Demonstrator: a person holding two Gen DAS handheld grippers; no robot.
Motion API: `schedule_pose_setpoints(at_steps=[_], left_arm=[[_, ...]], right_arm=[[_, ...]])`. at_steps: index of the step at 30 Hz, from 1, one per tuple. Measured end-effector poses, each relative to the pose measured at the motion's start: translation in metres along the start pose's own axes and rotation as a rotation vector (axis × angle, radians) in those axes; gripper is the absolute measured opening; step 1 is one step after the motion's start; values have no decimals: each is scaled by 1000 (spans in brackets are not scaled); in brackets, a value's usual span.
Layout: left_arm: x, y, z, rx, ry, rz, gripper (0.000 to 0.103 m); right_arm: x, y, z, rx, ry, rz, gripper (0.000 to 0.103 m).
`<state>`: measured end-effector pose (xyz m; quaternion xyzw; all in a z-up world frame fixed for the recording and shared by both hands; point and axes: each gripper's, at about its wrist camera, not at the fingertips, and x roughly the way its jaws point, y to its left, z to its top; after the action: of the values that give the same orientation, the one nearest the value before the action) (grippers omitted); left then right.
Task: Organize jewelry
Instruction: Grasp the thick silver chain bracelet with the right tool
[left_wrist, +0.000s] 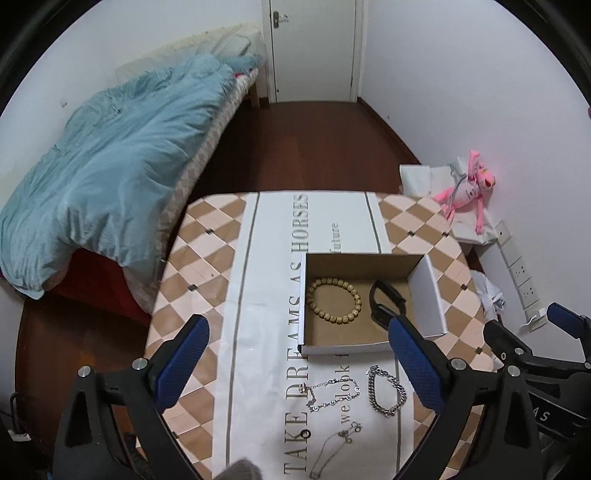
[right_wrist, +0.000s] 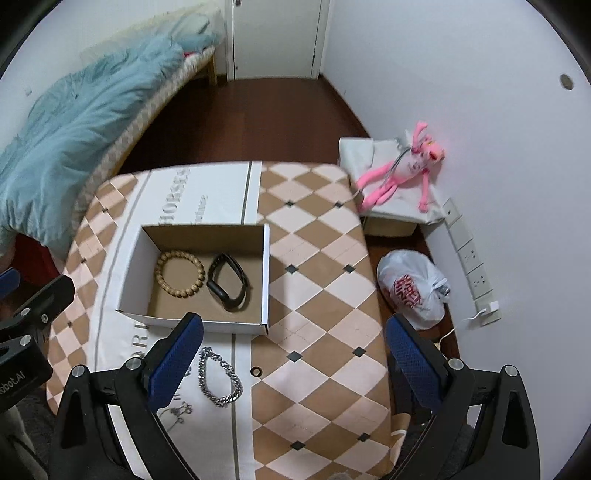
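A: Box (left_wrist: 428, 295) is seen on the worktop (right_wrist: 317, 295) with bead bracelet (left_wrist: 334, 301) and black band (right_wrist: 227, 282) inside. Chain bracelet (right_wrist: 221, 384) and thin necklaces (left_wrist: 332, 397) are left outside, just before it.

B: Left claw (left_wrist: 299, 362) and right claw (right_wrist: 293, 358) are spread wide, nothing held.

A: Risk: a thin chain could be snagged or dropped, likely from a shallow pinch.

B: Small ring (right_wrist: 255, 371) is shown only by right view; all necklaces only by left.

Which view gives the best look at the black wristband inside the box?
The right wrist view. There the black wristband lies fully visible on the floor of the box, beside the bead bracelet. In the left wrist view the wristband is partly hidden behind a blue finger pad of the open left gripper.
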<state>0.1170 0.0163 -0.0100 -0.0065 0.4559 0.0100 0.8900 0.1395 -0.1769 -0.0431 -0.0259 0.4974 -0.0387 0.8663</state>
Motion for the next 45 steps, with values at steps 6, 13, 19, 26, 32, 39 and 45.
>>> schedule_pose_setpoints(at_steps=[6, 13, 19, 26, 32, 39, 45], left_arm=[[-40, 2, 1, -3, -48, -14, 99], [-69, 6, -5, -15, -60, -28, 99], [-62, 14, -20, -41, -26, 12, 99], [3, 27, -64, -20, 123, 112, 99], [62, 42, -104, -28, 285, 155, 99], [85, 52, -122, -39, 351, 152, 98], [85, 39, -129, 10, 368, 86, 98]], right_arm=[[-48, -5, -4, 15, -70, 10, 100], [-85, -15, -10, 53, -117, 30, 100], [-60, -19, -27, 80, -18, 61, 100], [31, -9, -64, 76, 167, 104, 95], [105, 13, -89, 68, 291, 148, 76], [147, 38, -101, 18, 346, 143, 54], [138, 52, -106, -83, 306, 116, 9]])
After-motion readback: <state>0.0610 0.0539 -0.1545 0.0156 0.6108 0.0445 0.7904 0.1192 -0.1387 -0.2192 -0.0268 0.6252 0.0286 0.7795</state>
